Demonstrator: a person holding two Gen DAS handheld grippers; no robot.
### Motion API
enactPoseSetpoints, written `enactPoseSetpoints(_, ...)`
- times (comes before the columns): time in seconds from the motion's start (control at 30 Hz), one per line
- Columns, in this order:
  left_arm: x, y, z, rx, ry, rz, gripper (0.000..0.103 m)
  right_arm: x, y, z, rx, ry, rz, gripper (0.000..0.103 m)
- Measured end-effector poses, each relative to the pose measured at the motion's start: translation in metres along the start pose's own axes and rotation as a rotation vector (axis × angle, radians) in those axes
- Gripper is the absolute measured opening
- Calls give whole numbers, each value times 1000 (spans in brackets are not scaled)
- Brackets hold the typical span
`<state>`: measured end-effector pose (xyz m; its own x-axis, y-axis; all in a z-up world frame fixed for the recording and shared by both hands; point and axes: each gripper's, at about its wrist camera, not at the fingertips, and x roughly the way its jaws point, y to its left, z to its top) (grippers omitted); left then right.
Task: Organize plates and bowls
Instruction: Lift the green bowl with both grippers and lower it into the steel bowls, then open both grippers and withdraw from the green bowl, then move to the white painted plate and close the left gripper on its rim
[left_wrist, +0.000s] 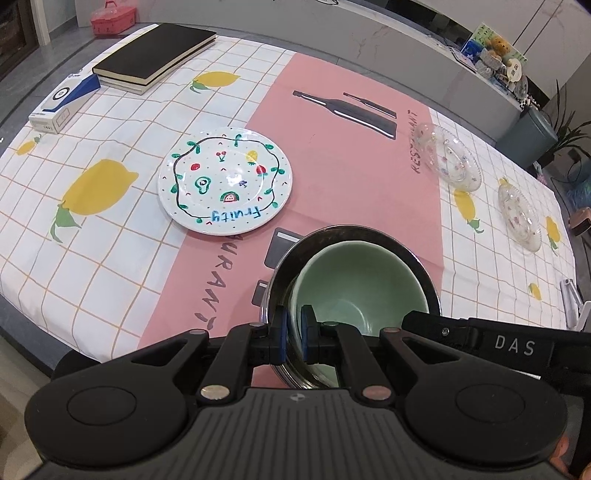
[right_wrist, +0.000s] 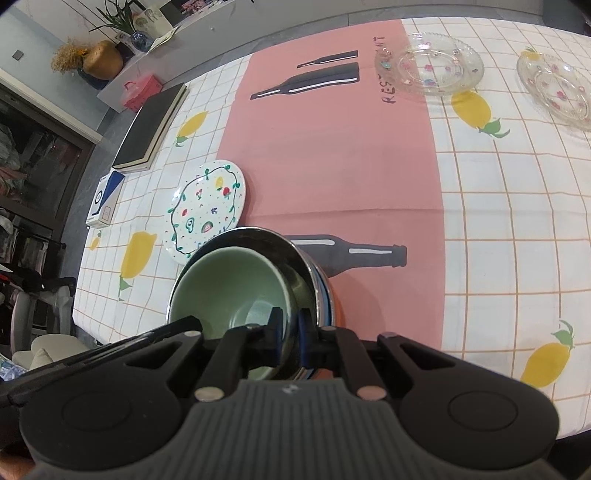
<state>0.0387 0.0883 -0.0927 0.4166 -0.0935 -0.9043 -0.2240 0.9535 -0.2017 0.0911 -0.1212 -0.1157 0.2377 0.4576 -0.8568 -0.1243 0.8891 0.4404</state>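
Observation:
A pale green bowl (left_wrist: 360, 280) sits inside a steel bowl (left_wrist: 280, 269), and both are held above the table. My left gripper (left_wrist: 291, 325) is shut on the near rims of the two bowls. My right gripper (right_wrist: 290, 328) is shut on the rims at the other side, with the green bowl (right_wrist: 229, 284) and steel bowl (right_wrist: 295, 266) in front of it. A white "Fruity" plate (left_wrist: 225, 181) lies on the cloth to the left; it also shows in the right wrist view (right_wrist: 208, 206). Two clear glass plates (left_wrist: 448, 157) (left_wrist: 519, 216) lie at the far right.
A black notebook (left_wrist: 155, 55) and a blue-white box (left_wrist: 64, 99) lie at the far left of the table. A pink case (left_wrist: 112, 16) stands beyond it. The lemon-print cloth with its pink runner (left_wrist: 332, 166) covers the table. The two glass plates show in the right wrist view (right_wrist: 430, 68) (right_wrist: 557, 88).

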Motion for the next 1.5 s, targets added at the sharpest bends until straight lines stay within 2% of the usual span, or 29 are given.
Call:
enactPoseSetpoints(0.23, 2, -5, 2, 22, 5, 19, 9, 6, 3, 1, -24, 14, -26, 6)
enactPoseSetpoints(0.4, 1, -3, 4, 20, 12, 11, 9, 1, 5, 4, -35, -2, -23, 11)
enactPoseSetpoints(0.57, -11, -5, 8, 45, -36, 26, 9, -7, 6, 6, -56, -25, -22, 13)
enactPoseSetpoints(0.67, -20, -6, 11, 58, -62, 17, 11, -11, 6, 7, -62, -38, 1, 22)
enactPoseSetpoints(0.83, -37, 1, 18, 73, -129, -38, 16, -26, 10, 11, -96, -90, 29, 30)
enactPoseSetpoints(1.03, -49, 24, 29, 75, -232, -61, 22, -36, 20, 27, -139, -197, 64, 40)
enactPoseSetpoints(1.17, -51, 48, 40, 53, -280, -60, 24, -28, 27, 42, -179, -233, 74, 41)
enactPoseSetpoints(1.37, -37, 83, 54, 4, -303, -39, 24, 8, 38, 65, -200, -210, 64, 41)
enactPoseSetpoints(1.5, -18, 102, 62, -14, -293, -58, 24, 43, 44, 85, -193, -109, 60, 39)
